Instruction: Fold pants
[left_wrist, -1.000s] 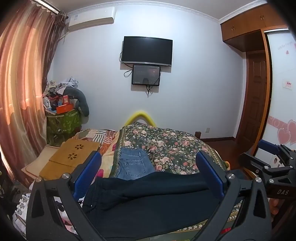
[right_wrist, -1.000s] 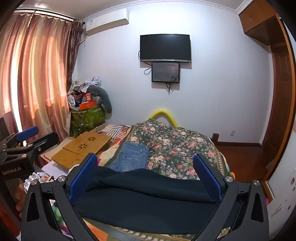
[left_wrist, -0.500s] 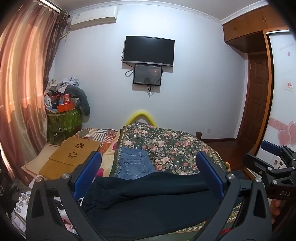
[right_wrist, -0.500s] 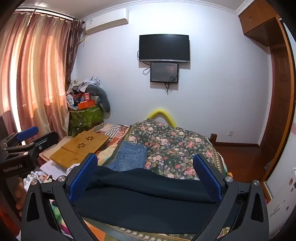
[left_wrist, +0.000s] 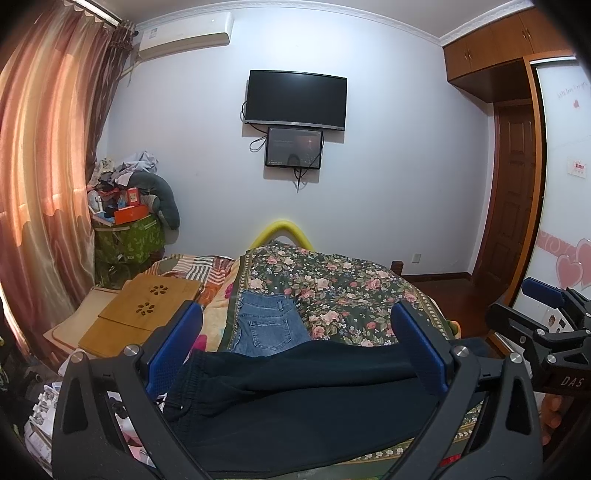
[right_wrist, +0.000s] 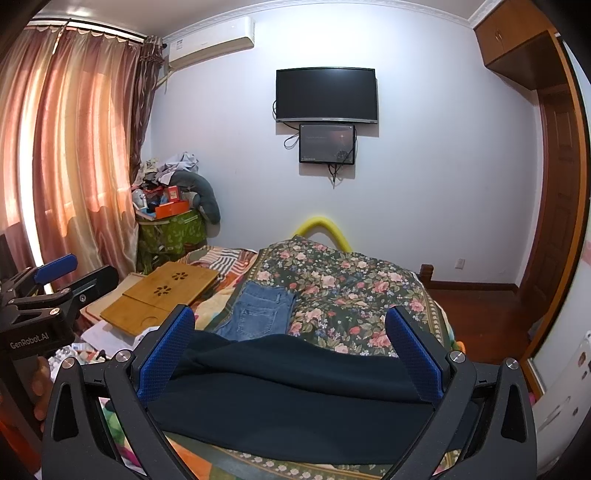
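We see the dark, soft pants (left_wrist: 303, 402) lying bunched across the near edge of the flowered quilt (left_wrist: 343, 291), folded jeans (left_wrist: 266, 325) just beyond; our left gripper (left_wrist: 295, 343) and right gripper (right_wrist: 291, 343) both spread wide above them

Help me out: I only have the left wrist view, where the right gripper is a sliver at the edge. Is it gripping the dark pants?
Observer: No. The right wrist view shows the right gripper with its fingers wide apart and the dark pants lying loose below them.
Operator: Does the wooden lap desk have anything besides flower cut-outs?
Observer: Yes, a round recess in its near corner.
Operator: And my left gripper from outside?
Observer: It hangs left of the pants, touching no cloth, its handle in a bare hand.
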